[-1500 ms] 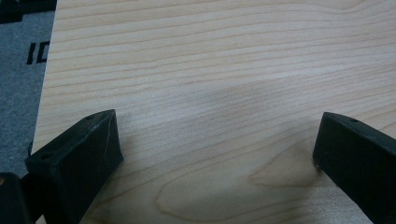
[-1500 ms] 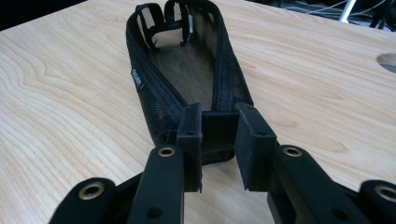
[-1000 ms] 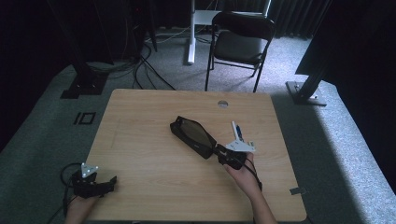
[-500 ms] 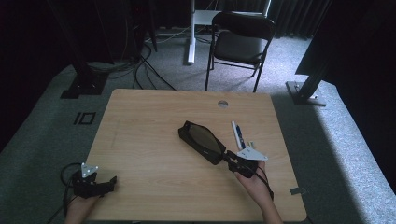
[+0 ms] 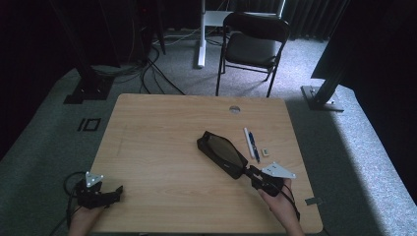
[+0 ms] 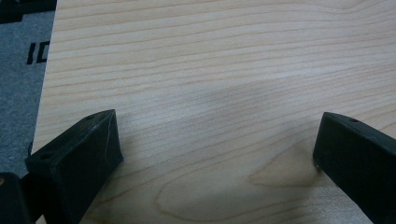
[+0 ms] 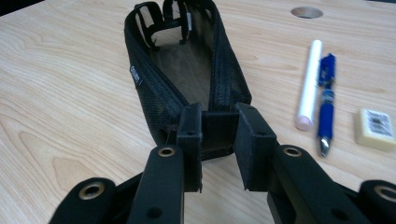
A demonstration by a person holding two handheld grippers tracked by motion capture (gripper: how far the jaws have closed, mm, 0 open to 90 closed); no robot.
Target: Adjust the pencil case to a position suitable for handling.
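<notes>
The right tool (image 5: 252,173) is pinching the near end of a black mesh pencil case (image 5: 222,153), its two black jaws pressed onto the fabric at the foot of the zip; in the right gripper view the case (image 7: 187,70) lies unzipped and gaping, running away from the jaws toward 12 o'clock. On the bench (image 5: 162,128) the case lies slantwise in the right half, its far end pointing to about 10 o'clock from the tool and its near end at the tool's tips. The right hand (image 5: 278,204) comes in from the bench's near edge at about 5 o'clock from the case.

Just beside the case, at about 2 o'clock from the right tool, lie a white stick (image 5: 248,141) and a blue pen (image 5: 253,146), side by side and touching or nearly so, both pointing roughly toward 12 o'clock. A small pale eraser (image 5: 265,152) lies just to the right of the pen, apart from it. In the right gripper view the white stick (image 7: 309,84), the blue pen (image 7: 326,102) and the eraser (image 7: 376,128) sit at 2 to 3 o'clock from the jaws, none of them touching the case.

The left tool (image 5: 112,191) rests at the near left corner of the bench, at about 8 o'clock from the case and well apart from it, its jaws spread wide over bare wood (image 6: 210,93) with nothing between them.
</notes>
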